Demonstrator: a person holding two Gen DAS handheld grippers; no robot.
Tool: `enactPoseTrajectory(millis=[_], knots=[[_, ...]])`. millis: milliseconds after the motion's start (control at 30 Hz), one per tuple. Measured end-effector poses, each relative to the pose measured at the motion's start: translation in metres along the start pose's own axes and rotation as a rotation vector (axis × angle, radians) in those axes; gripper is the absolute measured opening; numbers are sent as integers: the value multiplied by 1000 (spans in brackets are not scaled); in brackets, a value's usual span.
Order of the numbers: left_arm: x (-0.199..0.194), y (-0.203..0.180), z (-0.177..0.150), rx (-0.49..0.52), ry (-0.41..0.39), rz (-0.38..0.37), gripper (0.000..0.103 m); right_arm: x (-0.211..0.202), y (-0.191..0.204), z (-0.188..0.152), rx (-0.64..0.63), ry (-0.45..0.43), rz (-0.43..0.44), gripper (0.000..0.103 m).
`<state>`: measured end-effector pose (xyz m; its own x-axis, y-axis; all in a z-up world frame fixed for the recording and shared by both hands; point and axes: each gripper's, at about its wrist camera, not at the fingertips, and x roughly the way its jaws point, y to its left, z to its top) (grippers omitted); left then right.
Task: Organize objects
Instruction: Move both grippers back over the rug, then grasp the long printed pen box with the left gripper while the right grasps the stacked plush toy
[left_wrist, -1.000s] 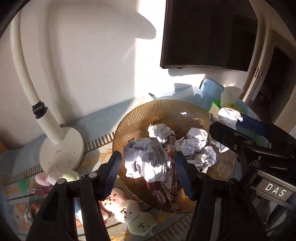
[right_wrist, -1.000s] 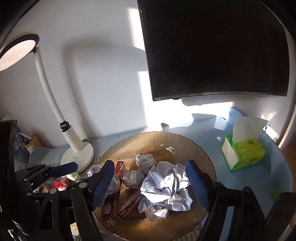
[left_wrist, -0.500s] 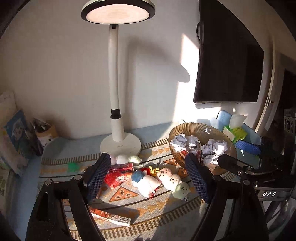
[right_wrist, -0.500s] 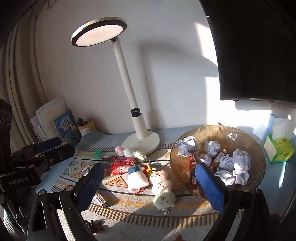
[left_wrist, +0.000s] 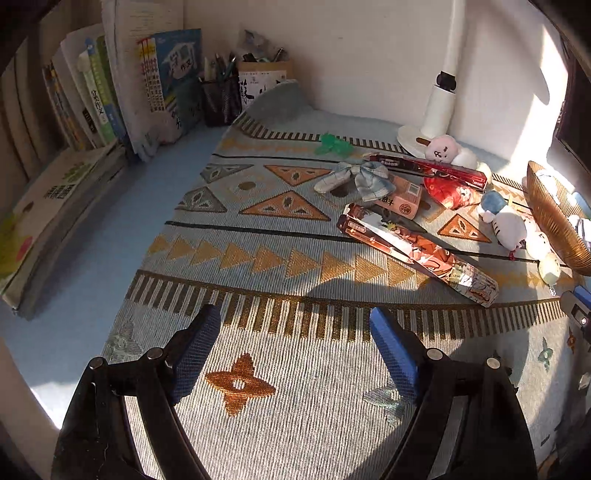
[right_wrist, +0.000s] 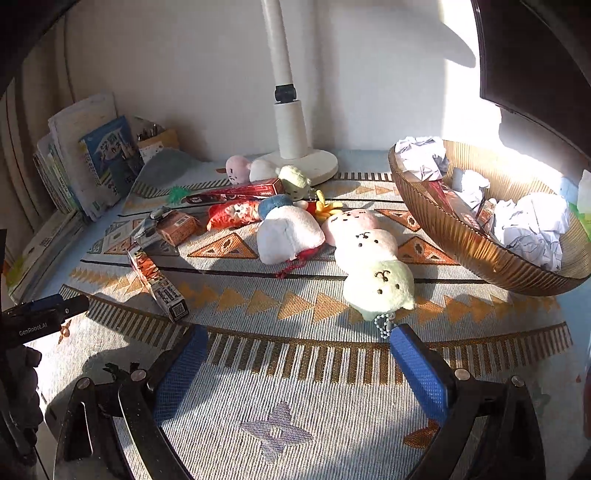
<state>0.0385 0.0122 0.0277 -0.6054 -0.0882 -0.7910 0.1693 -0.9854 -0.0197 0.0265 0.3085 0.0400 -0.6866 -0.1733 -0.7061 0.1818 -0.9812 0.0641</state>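
My left gripper (left_wrist: 293, 325) hangs open and empty over the patterned mat (left_wrist: 258, 236). Beyond it to the right lie a long printed box (left_wrist: 417, 254), a small orange box (left_wrist: 400, 195), a plaid bow (left_wrist: 354, 179) and a long red box (left_wrist: 424, 170). My right gripper (right_wrist: 299, 338) is open and empty too, low over the mat. A chain of three plush heads (right_wrist: 365, 258) lies just ahead of its right finger. A white plush with a blue cap (right_wrist: 288, 232) lies beside them. The amber bowl (right_wrist: 461, 236) at right holds crumpled paper (right_wrist: 528, 225).
A white lamp base (right_wrist: 295, 162) stands at the back by the wall, with small plush toys (right_wrist: 240, 170) against it. Books (left_wrist: 110, 85) and a pen holder (left_wrist: 221, 96) line the far left. A dark screen (right_wrist: 535, 55) hangs at upper right. A green clip (left_wrist: 332, 144) lies on the mat.
Both grippers came away from the bowl, swinging left and down over the mat, with jaws wider apart. The crumpled paper earlier between their fingers now lies in the bowl.
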Motion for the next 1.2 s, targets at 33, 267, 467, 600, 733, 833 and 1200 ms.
enactPoseTrajectory(millis=[33,267,467,600,733,833,1200], knots=[[6,3,-2,-25,9,-4,82,3,5,0,-25,5,-10,99],[20,0,-8,-31,40,49,85,11,-1,-1,-13,44,-15,99],[18,1,-6,-38,46,17,84,-1,-22,-1,106,-16,-70,99],[4,-16,7,-53,-15,-106,85,-7,-43,0,221,-46,-118,99],[20,-49,33,-53,47,-205,87,9,-39,11,175,28,-126,82],[35,-68,45,-74,73,-193,87,23,-45,26,161,53,-155,82],[51,-105,37,6,85,7,68,65,-50,44,75,155,-150,48]])
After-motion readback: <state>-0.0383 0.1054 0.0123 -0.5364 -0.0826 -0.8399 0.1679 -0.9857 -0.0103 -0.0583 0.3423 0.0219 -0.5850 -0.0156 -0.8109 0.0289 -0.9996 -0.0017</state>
